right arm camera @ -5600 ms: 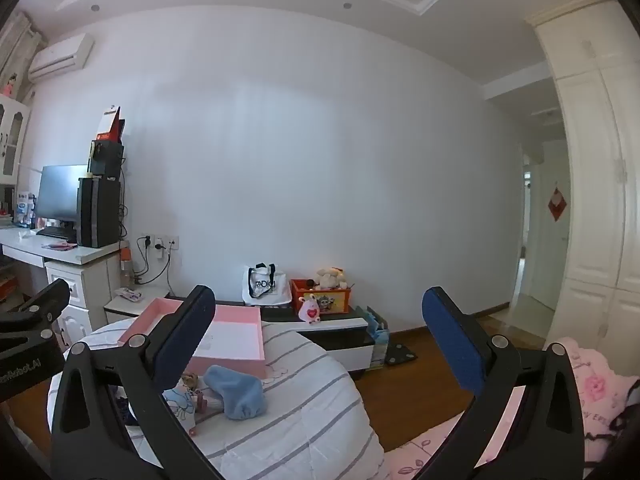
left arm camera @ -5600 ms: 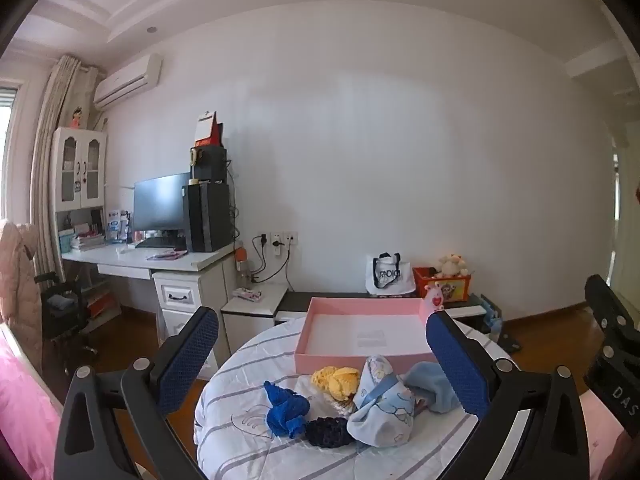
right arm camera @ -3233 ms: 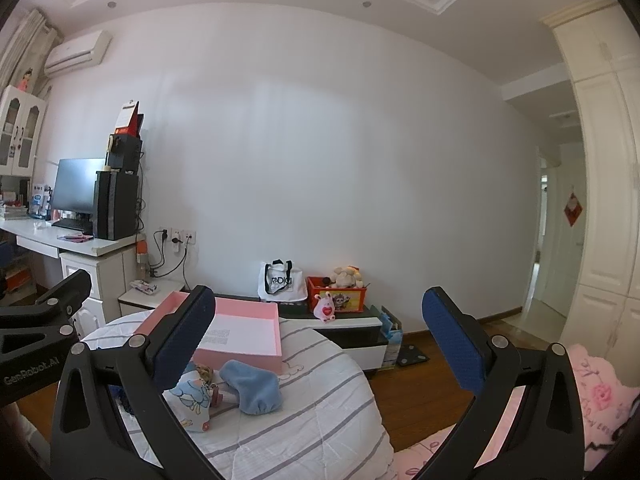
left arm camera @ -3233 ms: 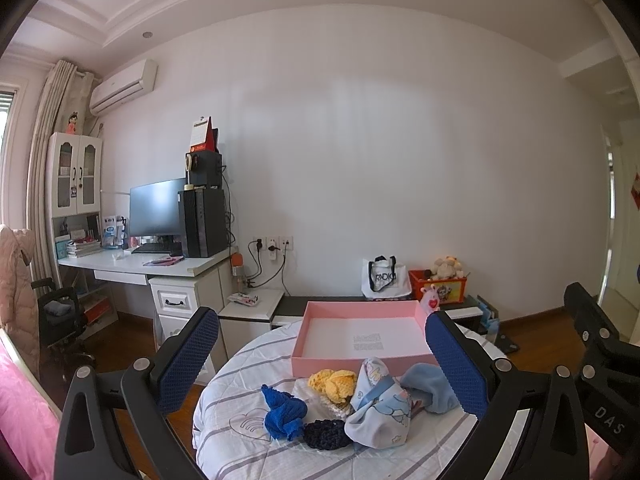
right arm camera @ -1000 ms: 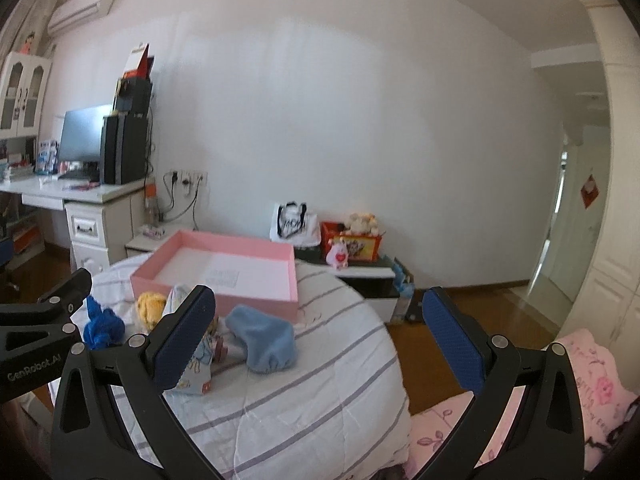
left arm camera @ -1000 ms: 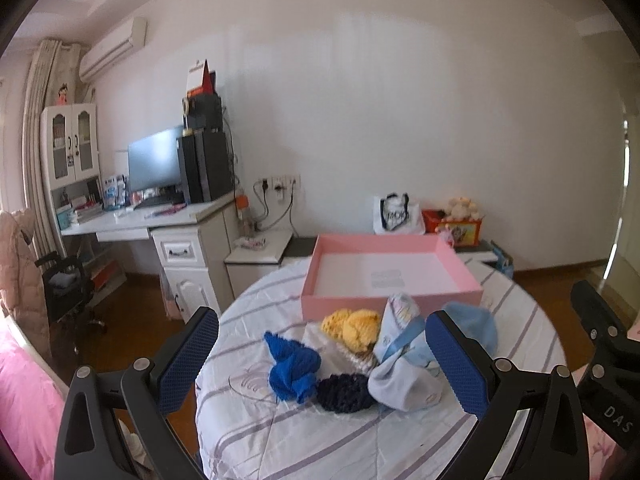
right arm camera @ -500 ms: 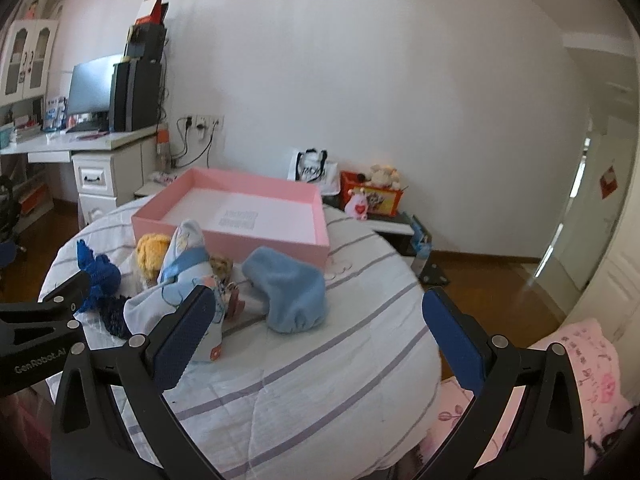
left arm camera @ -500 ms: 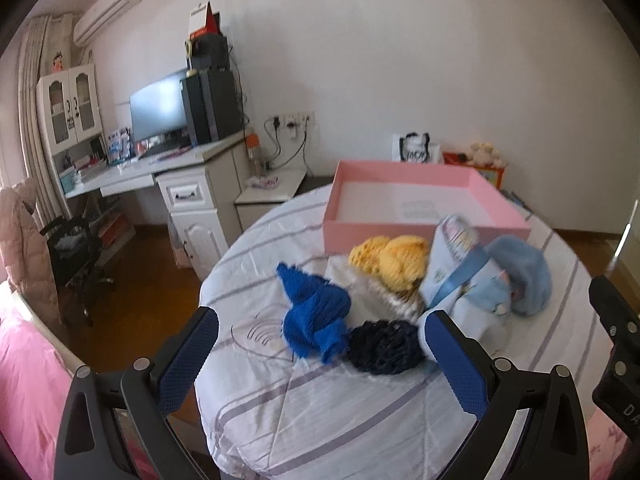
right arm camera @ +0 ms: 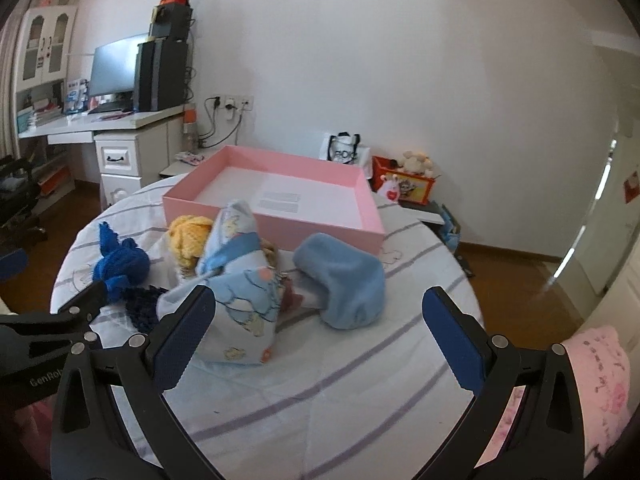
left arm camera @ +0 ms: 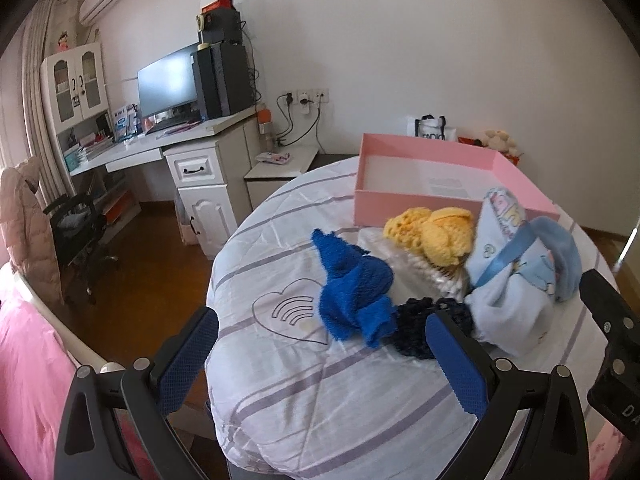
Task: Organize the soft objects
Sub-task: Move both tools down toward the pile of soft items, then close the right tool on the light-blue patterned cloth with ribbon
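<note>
Both the left gripper (left arm camera: 320,364) and the right gripper (right arm camera: 320,340) hover spread wide and empty above the striped round table (left arm camera: 360,420), the crumpled royal-blue knitted cloth (left arm camera: 352,288) lying just ahead of the left one, nearer it, before the shallow pink cardboard box (left arm camera: 404,206).

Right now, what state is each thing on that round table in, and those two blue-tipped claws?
Pink box: open, nothing soft inside.
Royal blue knit piece: crumpled on the cloth.
Yellow knit piece: bunched, against the box's front wall.
Dark navy knit piece: lying flat.
Printed baby cloth: heaped.
Light blue fleece piece: lying loose.
Left gripper: open, holding nothing.
Right gripper: open, holding nothing.
</note>
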`<state>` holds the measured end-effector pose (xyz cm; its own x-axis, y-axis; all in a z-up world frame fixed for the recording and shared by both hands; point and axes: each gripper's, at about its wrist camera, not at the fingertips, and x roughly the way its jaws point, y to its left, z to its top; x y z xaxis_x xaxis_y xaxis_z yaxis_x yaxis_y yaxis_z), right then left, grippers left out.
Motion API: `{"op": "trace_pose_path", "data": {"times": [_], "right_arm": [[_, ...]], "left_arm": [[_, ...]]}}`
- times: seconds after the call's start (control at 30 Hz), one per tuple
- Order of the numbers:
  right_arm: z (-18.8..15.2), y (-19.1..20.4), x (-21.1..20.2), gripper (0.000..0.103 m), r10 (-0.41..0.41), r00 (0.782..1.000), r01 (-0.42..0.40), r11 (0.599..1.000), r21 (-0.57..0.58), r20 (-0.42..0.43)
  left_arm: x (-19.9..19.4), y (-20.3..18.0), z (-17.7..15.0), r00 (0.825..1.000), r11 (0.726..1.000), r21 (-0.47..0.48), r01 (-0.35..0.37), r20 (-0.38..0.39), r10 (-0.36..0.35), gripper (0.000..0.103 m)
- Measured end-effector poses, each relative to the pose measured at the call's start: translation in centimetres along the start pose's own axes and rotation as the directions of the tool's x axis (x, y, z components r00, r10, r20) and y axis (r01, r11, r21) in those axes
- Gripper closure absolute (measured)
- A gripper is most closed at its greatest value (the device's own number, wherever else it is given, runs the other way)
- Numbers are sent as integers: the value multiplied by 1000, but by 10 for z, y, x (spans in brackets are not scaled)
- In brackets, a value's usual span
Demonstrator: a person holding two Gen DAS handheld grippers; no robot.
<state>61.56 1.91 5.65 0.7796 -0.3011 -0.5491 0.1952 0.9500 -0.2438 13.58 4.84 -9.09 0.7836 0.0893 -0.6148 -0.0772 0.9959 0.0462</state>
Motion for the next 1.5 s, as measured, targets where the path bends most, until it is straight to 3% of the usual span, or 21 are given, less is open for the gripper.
{"op": "trace_pose_path", "data": {"times": [0.47, 0.77, 0.93, 1.07, 1.13, 1.33, 1.5], "right_arm": [[5, 41, 48, 0, 96, 991, -100, 995, -30, -95], [4, 50, 75, 0, 158, 976, -162, 987, -10, -152], [0, 46, 85, 16, 247, 954, -246, 969, 27, -169], [-3, 46, 81, 27, 241, 960, -243, 970, 8, -142], [-4, 42, 77, 46, 234, 964, -233, 972, 20, -129], [-5, 21, 76, 54, 298, 945, -287, 953, 93, -133], [-2, 13, 62, 56, 298, 949, -290, 953, 86, -106]], "left_arm": [[32, 33, -5, 997, 998, -61, -13, -75, 8, 0], [44, 45, -7, 994, 996, -91, 16, -102, -25, 0], [43, 46, -6, 995, 995, -95, 25, -98, -34, 0], [40, 42, -4, 995, 995, -93, 33, -92, -41, 1], [39, 40, -2, 994, 995, -94, 42, -93, -51, 1], [37, 30, 4, 994, 994, -92, 61, -84, -69, 1], [37, 24, 8, 990, 991, -93, 95, -93, -103, 1]]}}
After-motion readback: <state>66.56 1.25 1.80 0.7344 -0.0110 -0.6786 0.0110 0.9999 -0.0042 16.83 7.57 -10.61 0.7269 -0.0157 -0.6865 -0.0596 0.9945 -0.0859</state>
